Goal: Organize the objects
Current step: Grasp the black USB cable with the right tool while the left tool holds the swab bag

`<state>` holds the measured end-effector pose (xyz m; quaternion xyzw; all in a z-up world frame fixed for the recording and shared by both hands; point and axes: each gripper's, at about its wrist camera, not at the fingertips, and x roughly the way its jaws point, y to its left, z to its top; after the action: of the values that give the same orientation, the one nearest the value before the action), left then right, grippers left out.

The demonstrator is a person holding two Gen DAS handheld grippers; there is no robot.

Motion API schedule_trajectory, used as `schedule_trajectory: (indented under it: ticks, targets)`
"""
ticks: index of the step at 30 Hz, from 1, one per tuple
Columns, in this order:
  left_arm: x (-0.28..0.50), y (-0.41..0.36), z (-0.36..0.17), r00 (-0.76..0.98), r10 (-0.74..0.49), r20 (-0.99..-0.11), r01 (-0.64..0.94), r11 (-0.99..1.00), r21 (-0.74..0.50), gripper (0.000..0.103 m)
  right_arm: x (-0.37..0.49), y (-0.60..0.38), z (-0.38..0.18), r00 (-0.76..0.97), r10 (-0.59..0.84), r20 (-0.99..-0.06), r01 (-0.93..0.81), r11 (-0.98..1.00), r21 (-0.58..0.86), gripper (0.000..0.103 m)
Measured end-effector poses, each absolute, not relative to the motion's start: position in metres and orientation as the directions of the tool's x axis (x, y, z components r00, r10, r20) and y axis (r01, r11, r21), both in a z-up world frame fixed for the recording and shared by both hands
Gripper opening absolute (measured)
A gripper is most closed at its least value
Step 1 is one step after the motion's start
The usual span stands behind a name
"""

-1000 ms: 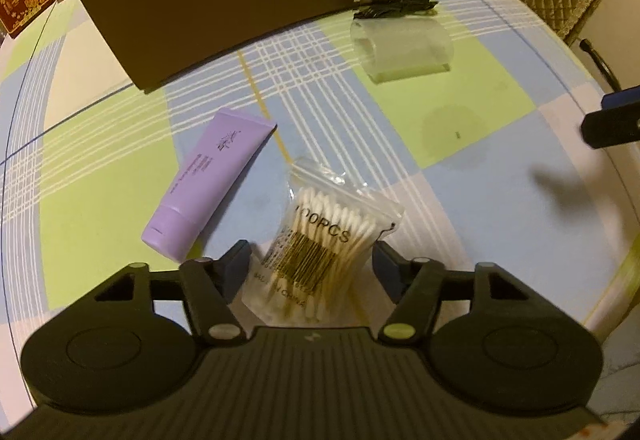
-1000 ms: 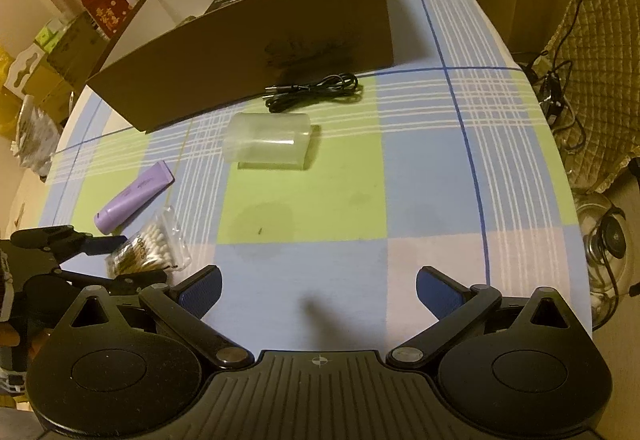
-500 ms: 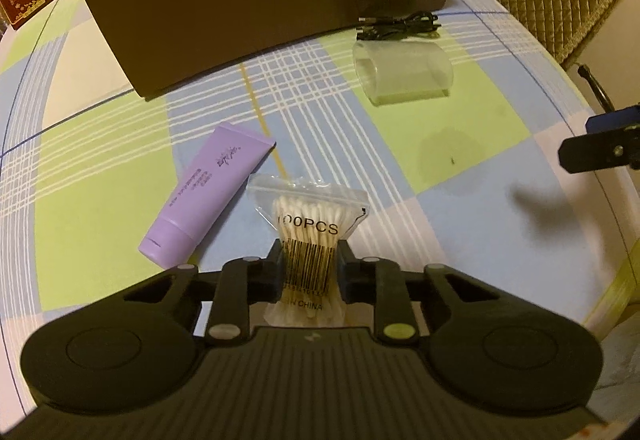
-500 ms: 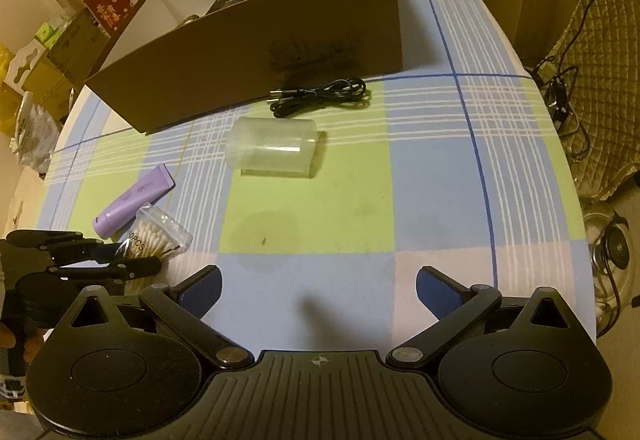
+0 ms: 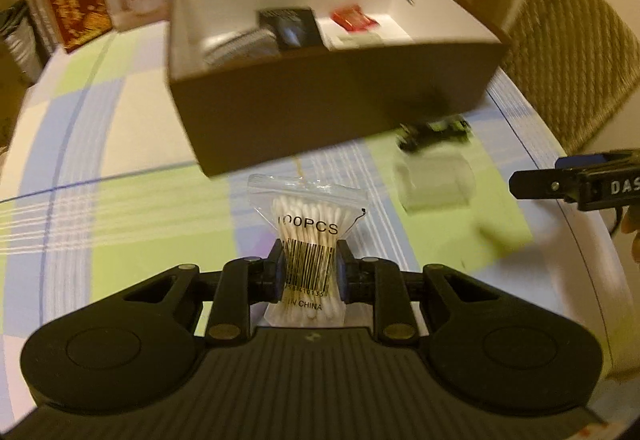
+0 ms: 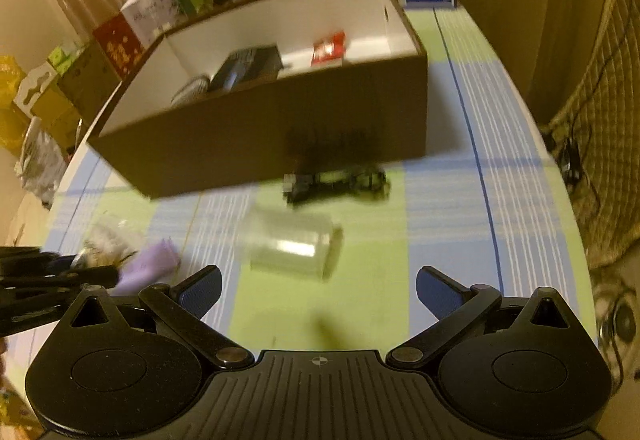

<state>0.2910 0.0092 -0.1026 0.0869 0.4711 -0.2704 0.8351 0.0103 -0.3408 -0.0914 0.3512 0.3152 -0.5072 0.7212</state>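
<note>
Cotton-swab bag (image 5: 308, 240) clamped at its barcode between left gripper (image 5: 309, 272) fingers, held off the checked tablecloth (image 5: 120, 199) before the open cardboard box (image 5: 320, 111). Right gripper (image 6: 319, 286) jaws spread wide, empty, above a clear plastic jar (image 6: 294, 248) lying on its side.

"100PCS", a barcode and "IN CHINA" are printed on the cotton swab bag (image 5: 308, 240); "DAS" is read on the right hand-held gripper (image 5: 576, 181).

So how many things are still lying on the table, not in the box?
3: the clear jar in the middle, the black cable by the box, the purple tube left. More may be hidden.
</note>
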Motion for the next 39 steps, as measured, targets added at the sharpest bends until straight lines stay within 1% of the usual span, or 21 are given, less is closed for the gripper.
schedule_trajectory:
  ticks: [6, 17, 25, 32, 35, 37, 39]
  targets:
    - [0.319, 0.028, -0.097, 0.448, -0.326, -0.832, 0.450, 0.887, -0.105, 0.020, 0.016, -0.376, -0.103, 0.272, -0.556, -0.786, 0.958, 0.236, 0.164, 0.101]
    - [0.351, 0.060, -0.107, 0.458, -0.251, -0.853, 0.349, 0.933, -0.087, 0.020, 0.041, -0.419, -0.144, 0.222, -0.519, -0.825, 0.963, 0.249, 0.102, 0.101]
    - [0.364, 0.073, -0.110, 0.463, -0.227, -0.857, 0.307, 0.948, -0.085, 0.020, 0.057, -0.431, -0.168, 0.162, -0.513, -0.843, 0.973, 0.224, 0.050, 0.101]
    - [0.369, 0.077, -0.111, 0.460, -0.220, -0.860, 0.297, 0.951, -0.084, 0.020, 0.064, -0.433, -0.178, 0.135, -0.506, -0.852, 0.972, 0.236, 0.014, 0.101]
    - [0.370, 0.077, -0.111, 0.459, -0.221, -0.860, 0.298, 0.951, -0.086, 0.020, 0.067, -0.433, -0.182, 0.105, -0.519, -0.848, 0.971, 0.237, -0.025, 0.100]
    - [0.370, 0.076, -0.111, 0.458, -0.222, -0.861, 0.298, 0.951, -0.087, 0.020, 0.070, -0.431, -0.181, 0.090, -0.533, -0.841, 0.968, 0.245, -0.052, 0.095]
    - [0.369, 0.076, -0.111, 0.458, -0.224, -0.860, 0.300, 0.950, -0.088, 0.020, 0.070, -0.431, -0.181, 0.094, -0.526, -0.846, 0.965, 0.255, -0.052, 0.094]
